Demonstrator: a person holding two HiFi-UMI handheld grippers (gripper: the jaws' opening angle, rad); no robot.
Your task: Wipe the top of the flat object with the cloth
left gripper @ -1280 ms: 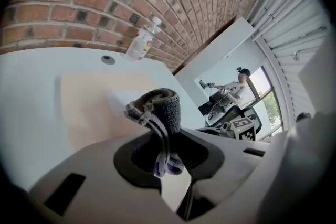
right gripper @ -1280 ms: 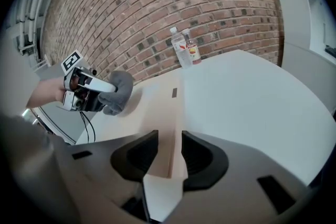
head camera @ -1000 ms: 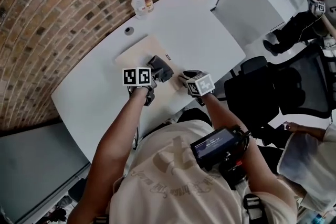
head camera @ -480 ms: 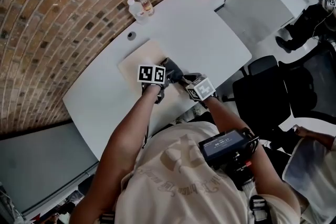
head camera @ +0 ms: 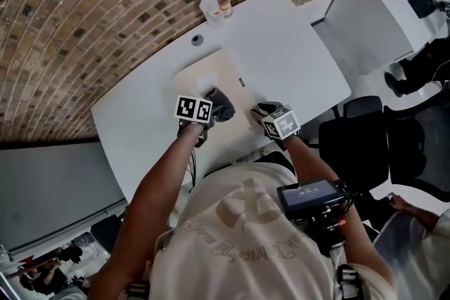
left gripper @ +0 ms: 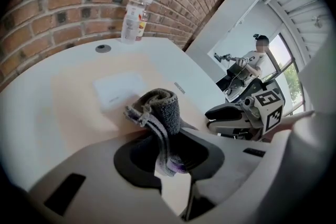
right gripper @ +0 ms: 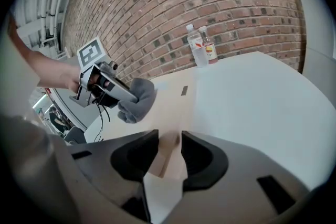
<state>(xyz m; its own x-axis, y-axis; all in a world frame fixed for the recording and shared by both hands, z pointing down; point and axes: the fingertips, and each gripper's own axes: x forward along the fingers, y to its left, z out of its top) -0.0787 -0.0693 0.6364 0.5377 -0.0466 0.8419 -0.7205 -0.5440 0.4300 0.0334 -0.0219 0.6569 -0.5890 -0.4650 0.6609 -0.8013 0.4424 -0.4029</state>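
Left gripper view – rolled grey cloth (left gripper: 160,110) clamped in left tongs (left gripper: 167,157), pale flat board (left gripper: 73,107), right tongs (right gripper: 169,147) pinching its edge

Cream T-shirt (head camera: 235,235); marker-cubed left gripper (left gripper: 168,140), right gripper (right gripper: 169,142)

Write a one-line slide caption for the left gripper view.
Left gripper clamps a folded grey cloth over the tan board on the white table.

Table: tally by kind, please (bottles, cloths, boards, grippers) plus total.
Bottles: 2
Grey cloth: 1
Flat board: 1
Grippers: 2, left gripper and right gripper
Total: 6
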